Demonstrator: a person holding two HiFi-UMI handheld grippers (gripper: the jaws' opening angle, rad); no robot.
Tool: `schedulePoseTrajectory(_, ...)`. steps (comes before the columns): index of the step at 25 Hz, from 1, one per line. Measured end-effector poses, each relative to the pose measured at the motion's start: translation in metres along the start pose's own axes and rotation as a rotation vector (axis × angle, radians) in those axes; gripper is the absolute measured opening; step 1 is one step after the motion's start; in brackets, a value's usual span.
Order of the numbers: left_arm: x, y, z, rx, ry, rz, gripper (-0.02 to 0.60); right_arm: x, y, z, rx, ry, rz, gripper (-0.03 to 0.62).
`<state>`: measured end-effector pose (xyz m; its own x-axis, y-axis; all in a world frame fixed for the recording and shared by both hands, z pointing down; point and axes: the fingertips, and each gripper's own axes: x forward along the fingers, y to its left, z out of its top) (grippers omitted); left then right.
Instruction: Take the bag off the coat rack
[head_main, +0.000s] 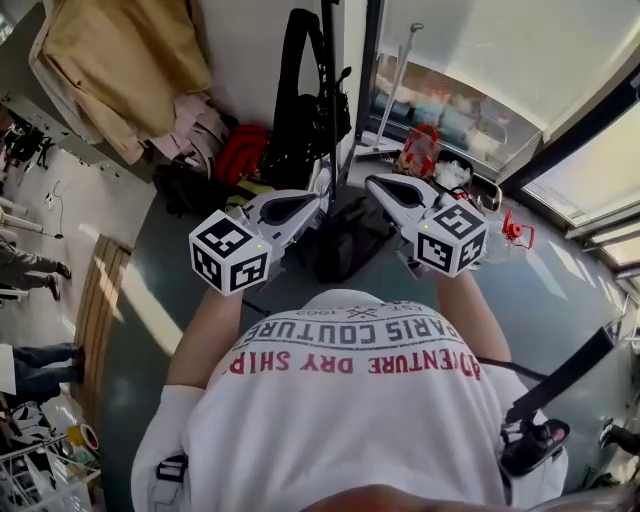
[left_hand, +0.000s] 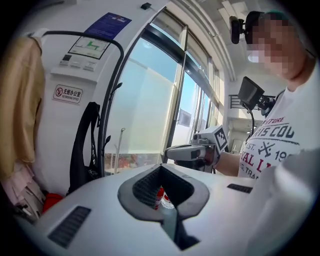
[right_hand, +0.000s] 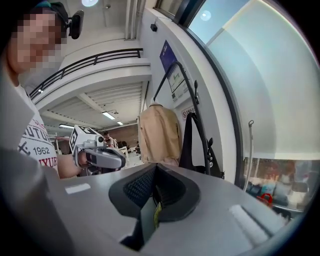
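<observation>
Indoors, grey floor (head_main: 560, 300) meets glass wall (head_main: 470, 60); bag (head_main: 300, 110) hangs on coat rack (head_main: 328, 40)

You hold two grippers, the left gripper (head_main: 318, 190) and the right gripper (head_main: 378, 186). At twelve o'clock you face one coat rack (head_main: 328, 60) carrying one black bag (head_main: 300, 110); at ten o'clock hangs one beige coat (head_main: 120, 60); at eleven o'clock lies one red bag (head_main: 243, 152), and at your feet one dark backpack (head_main: 350, 240)
</observation>
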<state>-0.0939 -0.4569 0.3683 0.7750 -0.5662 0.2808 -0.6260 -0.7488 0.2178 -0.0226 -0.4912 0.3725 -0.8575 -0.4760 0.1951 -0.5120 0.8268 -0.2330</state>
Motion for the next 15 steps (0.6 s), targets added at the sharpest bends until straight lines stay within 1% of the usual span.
schedulePoseTrajectory(2, 0.005, 0.018, 0.006, 0.003, -0.005, 0.002, 0.0, 0.011, -0.012, 0.006, 0.004, -0.007, -0.005, 0.0)
schedulePoseTrajectory(5, 0.011, 0.044, 0.019, 0.021, -0.042, -0.012, 0.0, 0.03, -0.028, 0.016, 0.005, -0.017, -0.019, 0.0)
schedulePoseTrajectory(7, 0.014, 0.063, 0.028, 0.017, -0.059, -0.023, 0.0, 0.046, -0.039, 0.022, 0.013, -0.016, -0.03, 0.001)
schedulePoseTrajectory(10, 0.02, 0.091, 0.041, 0.024, -0.042, -0.034, 0.0, 0.067, -0.051, 0.031, 0.017, -0.01, -0.041, 0.0)
schedulePoseTrajectory(12, 0.022, 0.109, 0.054, 0.042, -0.049, -0.025, 0.0, 0.077, -0.058, 0.037, 0.014, -0.007, -0.045, 0.0)
schedulePoseTrajectory(15, 0.022, 0.138, 0.074, 0.067, -0.076, 0.01, 0.0, 0.086, -0.071, 0.037, 0.015, 0.008, -0.065, 0.0)
